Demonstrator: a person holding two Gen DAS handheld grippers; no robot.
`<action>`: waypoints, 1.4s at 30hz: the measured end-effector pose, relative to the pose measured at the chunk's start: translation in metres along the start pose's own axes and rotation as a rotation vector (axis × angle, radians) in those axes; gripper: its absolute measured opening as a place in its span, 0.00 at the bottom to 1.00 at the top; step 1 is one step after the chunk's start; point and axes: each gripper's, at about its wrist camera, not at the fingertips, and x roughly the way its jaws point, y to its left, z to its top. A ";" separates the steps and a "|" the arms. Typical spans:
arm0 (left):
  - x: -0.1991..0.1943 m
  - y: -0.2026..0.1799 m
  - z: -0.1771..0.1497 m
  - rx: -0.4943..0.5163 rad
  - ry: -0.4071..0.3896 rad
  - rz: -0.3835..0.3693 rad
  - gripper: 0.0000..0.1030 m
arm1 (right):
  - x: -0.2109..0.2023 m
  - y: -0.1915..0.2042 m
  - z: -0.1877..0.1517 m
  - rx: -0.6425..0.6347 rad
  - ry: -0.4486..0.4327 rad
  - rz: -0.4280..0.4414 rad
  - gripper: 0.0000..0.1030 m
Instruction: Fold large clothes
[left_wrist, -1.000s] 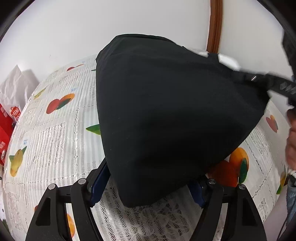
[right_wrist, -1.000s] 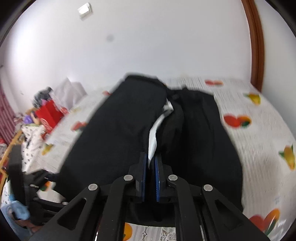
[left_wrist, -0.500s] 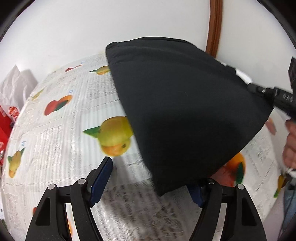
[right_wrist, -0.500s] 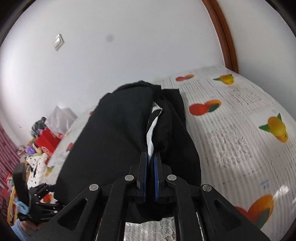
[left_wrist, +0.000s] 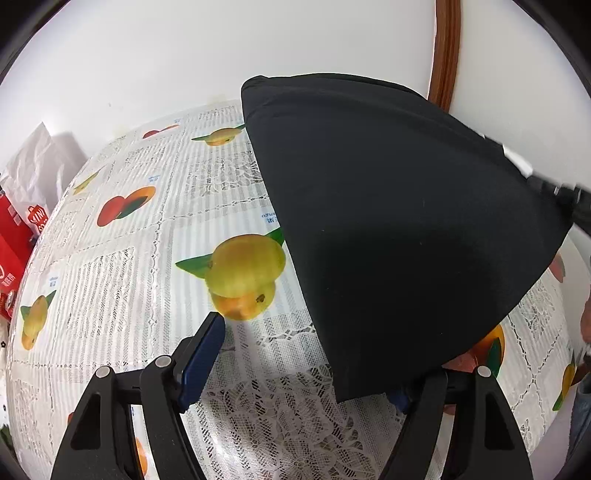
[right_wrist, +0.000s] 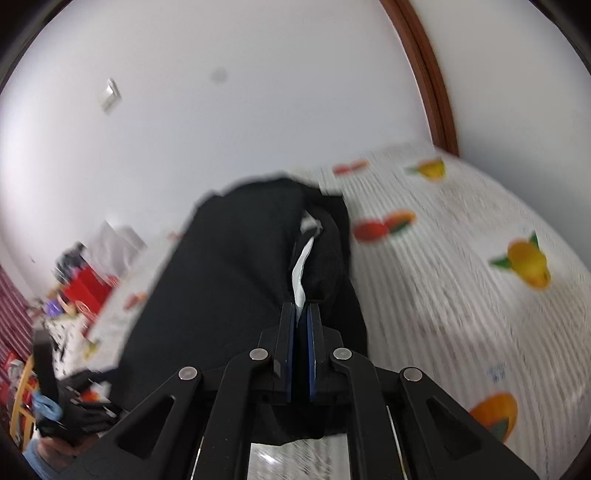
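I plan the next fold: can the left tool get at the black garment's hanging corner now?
Probably yes: the left tool is open, the black garment hangs at its right finger with nothing between.

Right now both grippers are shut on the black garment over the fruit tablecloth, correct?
Not quite. Only the right gripper is shut on the black garment. The left wrist view shows the left gripper open, its fingers spread wide, with the garment's lower corner draped over the right-hand one. The fruit tablecloth part is right.
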 end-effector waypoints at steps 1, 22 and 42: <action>0.000 0.001 0.000 -0.002 0.000 -0.003 0.73 | 0.000 0.000 -0.003 -0.007 0.012 -0.012 0.09; -0.026 0.010 -0.016 -0.062 -0.009 -0.164 0.54 | -0.049 -0.013 -0.046 -0.163 0.175 -0.246 0.20; -0.019 0.020 -0.008 -0.100 0.008 -0.241 0.15 | 0.016 0.024 -0.032 -0.164 0.179 -0.162 0.03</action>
